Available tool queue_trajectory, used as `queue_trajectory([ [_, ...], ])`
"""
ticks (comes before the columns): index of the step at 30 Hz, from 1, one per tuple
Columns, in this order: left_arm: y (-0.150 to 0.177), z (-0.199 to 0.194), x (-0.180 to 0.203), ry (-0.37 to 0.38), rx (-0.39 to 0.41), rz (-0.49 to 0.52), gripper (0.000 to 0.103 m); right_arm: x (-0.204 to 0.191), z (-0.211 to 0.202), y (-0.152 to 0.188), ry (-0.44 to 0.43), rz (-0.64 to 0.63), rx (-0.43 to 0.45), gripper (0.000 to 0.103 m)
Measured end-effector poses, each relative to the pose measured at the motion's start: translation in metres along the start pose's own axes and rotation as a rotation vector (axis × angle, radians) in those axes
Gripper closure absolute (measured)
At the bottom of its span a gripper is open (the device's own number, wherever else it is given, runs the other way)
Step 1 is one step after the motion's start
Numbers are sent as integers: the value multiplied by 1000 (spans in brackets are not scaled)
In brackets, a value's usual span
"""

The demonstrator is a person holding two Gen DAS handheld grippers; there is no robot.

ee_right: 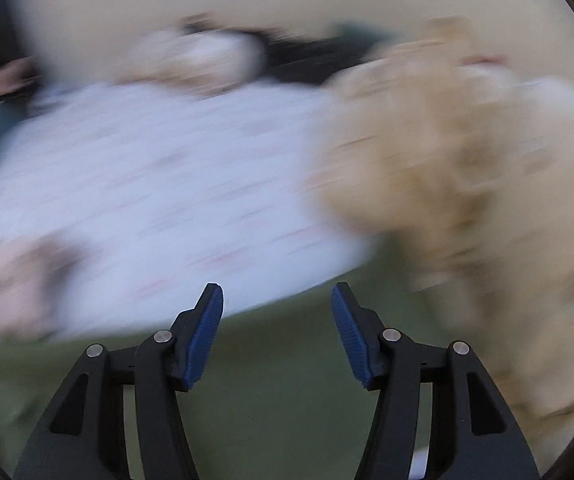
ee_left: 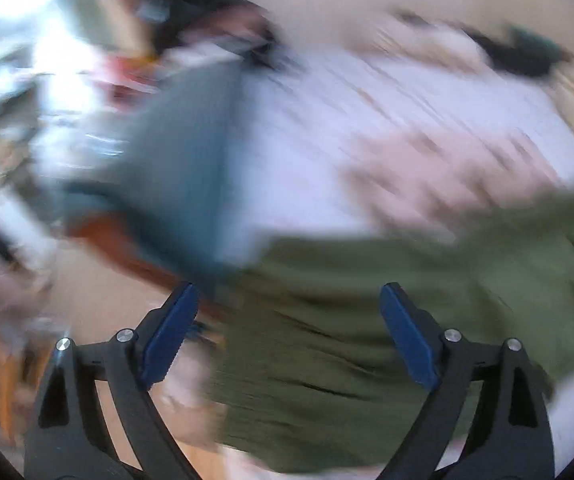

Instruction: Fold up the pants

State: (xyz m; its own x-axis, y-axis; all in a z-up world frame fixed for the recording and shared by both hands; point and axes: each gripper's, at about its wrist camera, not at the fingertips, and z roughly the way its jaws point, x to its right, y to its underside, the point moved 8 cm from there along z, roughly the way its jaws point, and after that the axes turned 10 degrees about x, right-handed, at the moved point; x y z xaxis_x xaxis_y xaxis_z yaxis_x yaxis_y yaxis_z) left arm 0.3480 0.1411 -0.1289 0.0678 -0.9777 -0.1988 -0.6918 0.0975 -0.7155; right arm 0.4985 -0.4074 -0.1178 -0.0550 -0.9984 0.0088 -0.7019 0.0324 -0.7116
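The olive green pants [ee_left: 367, 340] are lying on a pale patterned sheet [ee_left: 367, 120], directly below both claws. The left claw [ee_left: 287, 336] is standing wide apart over the cloth, gripping nothing. The right claw [ee_right: 277, 332] is gaping moderately, nothing between its blue pads [ee_right: 203, 336]. A tan heap of cloth [ee_right: 467, 200] is sitting beside the sheet. Both views are badly blurred.
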Motion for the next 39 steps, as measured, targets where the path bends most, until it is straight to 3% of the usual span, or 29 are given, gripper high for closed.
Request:
queue_trajectory([
  [1, 6, 12, 9, 36, -44, -22, 13, -39, -2, 18, -113, -32, -36, 46],
  [4, 12, 61, 20, 34, -137, -111, 15, -114, 4, 63, -227, -123, -111, 47],
  [5, 17, 81, 20, 11, -177, -105, 19, -133, 14, 77, -236, -150, -138, 47],
  [7, 31, 114, 1, -117, -246, -106, 25, -150, 36, 95, -209, -188, -172, 47],
  [8, 39, 120, -5, -142, -275, -116, 33, -145, 54, 102, -127, -205, -184, 47],
  [10, 48, 128, -18, -159, -301, -160, 39, -111, 72, 102, 15, -144, -170, 48],
  [13, 42, 114, -13, -156, -268, -103, 39, -36, 71, 96, 208, 39, -163, 47],
  [16, 33, 82, -4, -56, -176, -130, 26, 24, 45, 90, 145, 169, -120, 47],
  [18, 23, 60, 3, -12, -94, -129, 15, 68, 18, 86, 192, 169, -65, 44],
  [20, 26, 47, 8, 13, -42, -124, 13, 120, -8, 91, 249, 220, -24, 43],
  [22, 32, 49, 12, 16, -64, -135, 13, 173, -16, 101, 296, 320, -47, 39],
  [24, 45, 64, 21, -4, -149, -133, 13, 204, -12, 115, 337, 385, -93, 38],
  [27, 54, 63, 27, -35, -158, -121, 13, 214, 8, 138, 358, 314, -199, 39],
  [30, 54, 53, 31, -39, -103, -110, 13, 211, 13, 142, 254, 356, -176, 66],
  [31, 56, 52, 33, -28, -103, -118, 13, 214, 12, 141, 213, 430, -149, 66],
  [33, 58, 51, 31, -28, -110, -129, 13, 220, 5, 140, 204, 495, -114, 103],
  [39, 67, 55, 26, -6, -127, -160, 13, 228, -56, 112, 218, 453, 57, 103],
])
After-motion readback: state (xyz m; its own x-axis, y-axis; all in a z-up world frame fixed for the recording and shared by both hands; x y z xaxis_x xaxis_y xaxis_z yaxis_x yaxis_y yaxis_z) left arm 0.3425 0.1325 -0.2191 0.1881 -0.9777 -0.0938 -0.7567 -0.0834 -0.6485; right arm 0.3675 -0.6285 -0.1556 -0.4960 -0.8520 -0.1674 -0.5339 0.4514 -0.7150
